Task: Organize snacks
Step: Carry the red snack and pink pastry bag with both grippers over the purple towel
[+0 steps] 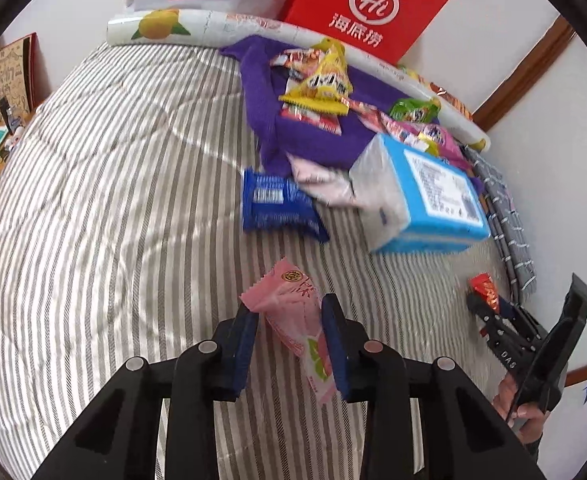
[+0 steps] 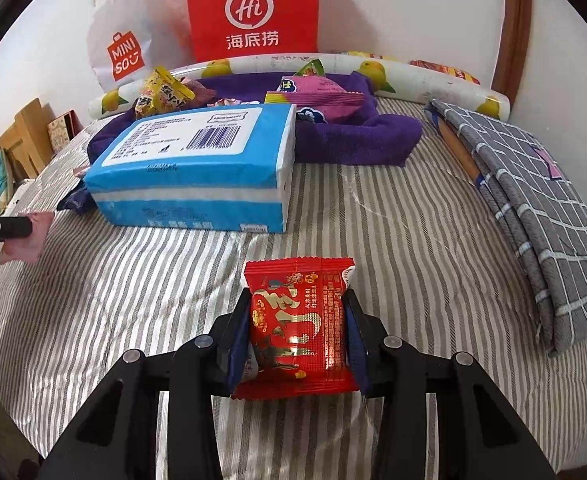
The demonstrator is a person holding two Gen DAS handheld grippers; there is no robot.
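Observation:
My left gripper is shut on a pink snack packet, held above the striped bed cover. In the right wrist view my right gripper is shut on a red snack packet, with the pads pressing its two sides. The left wrist view shows the right gripper low at the right with that red packet. More snack packets lie heaped on a purple towel at the far side. A blue cookie packet lies in front of the towel.
A blue tissue pack lies on the cover beside the towel. A red paper bag and a white shopping bag stand against the wall behind a rolled fruit-print mat. A folded grey checked cloth lies at the right.

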